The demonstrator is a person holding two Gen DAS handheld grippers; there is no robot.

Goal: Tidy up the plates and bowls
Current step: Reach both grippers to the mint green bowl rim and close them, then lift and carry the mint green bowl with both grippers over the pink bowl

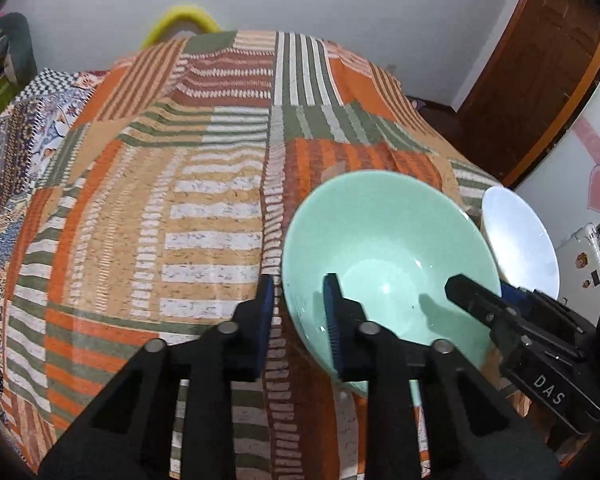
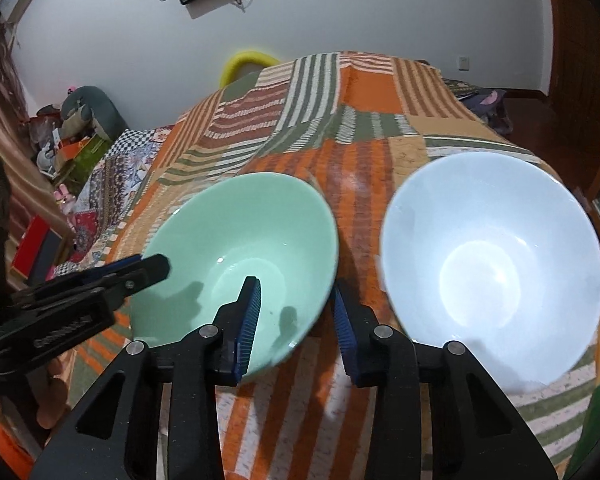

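Observation:
A mint green bowl [image 1: 388, 256] [image 2: 240, 240] and a white bowl [image 2: 492, 264] [image 1: 520, 236] sit side by side on a striped patchwork cloth [image 1: 160, 200]. My left gripper [image 1: 300, 320] is open and straddles the green bowl's left rim, one pad inside and one outside. My right gripper [image 2: 298, 320] is open and straddles the green bowl's right rim, between the two bowls. Each gripper shows in the other's view: the right gripper [image 1: 476, 300] and the left gripper [image 2: 148, 268].
The cloth-covered surface [image 2: 380, 120] stretches far back to a yellow object [image 2: 248, 60] at its far end. Clutter lies on the floor at the left [image 2: 72, 140]. A wooden door [image 1: 540, 60] stands at the right.

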